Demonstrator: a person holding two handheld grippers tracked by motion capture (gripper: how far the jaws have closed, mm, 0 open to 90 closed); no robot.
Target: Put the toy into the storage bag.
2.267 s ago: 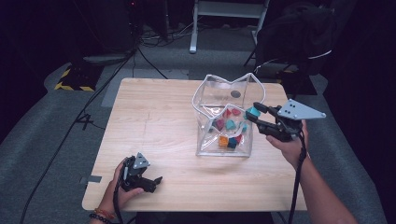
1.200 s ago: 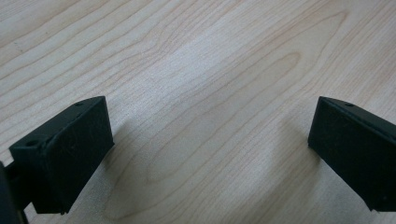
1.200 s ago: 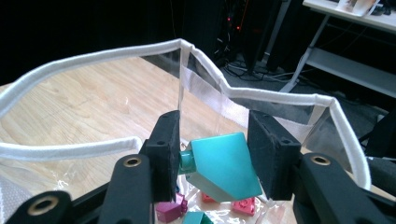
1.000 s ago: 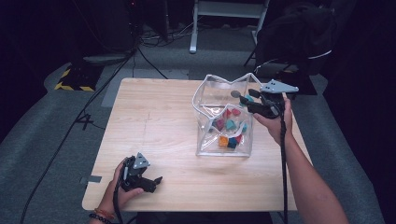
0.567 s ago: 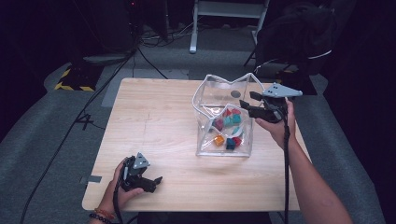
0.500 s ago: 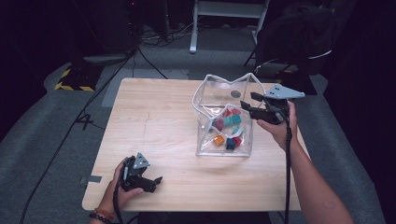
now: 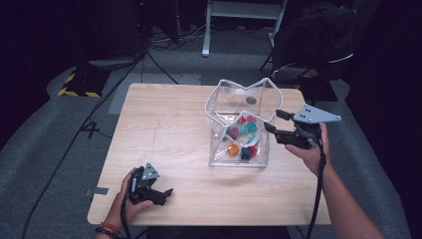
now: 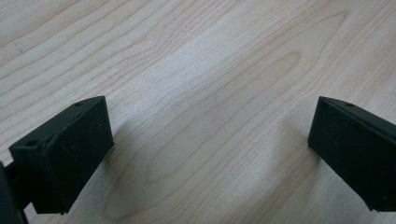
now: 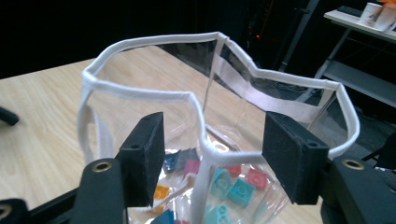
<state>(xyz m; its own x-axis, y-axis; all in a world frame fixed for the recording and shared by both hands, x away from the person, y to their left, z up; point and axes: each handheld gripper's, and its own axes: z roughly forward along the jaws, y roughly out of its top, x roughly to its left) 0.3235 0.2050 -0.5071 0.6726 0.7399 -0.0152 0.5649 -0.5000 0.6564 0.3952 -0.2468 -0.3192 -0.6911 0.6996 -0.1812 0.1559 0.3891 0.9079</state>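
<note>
Clear plastic bag (image 7: 240, 130) with white corded rim stands open on right half of wooden table (image 7: 164, 124), walls crumpled, mouth wavy. Inside at bottom: small toy bricks (image 7: 242, 139), teal, pink, red, orange, blue.

Right gripper (image 7: 272, 121) just beside bag's right wall; jaws have just been opening, now released, rim's inward fold (image 9: 205, 140) between them, pads not pressing.

Left gripper (image 7: 166, 191) near table's front edge, well apart from bag; jaws spread wide over bare wood.

Right gripper view shows brick studs and rim seam; high view shows both hands and bag's place.
</note>
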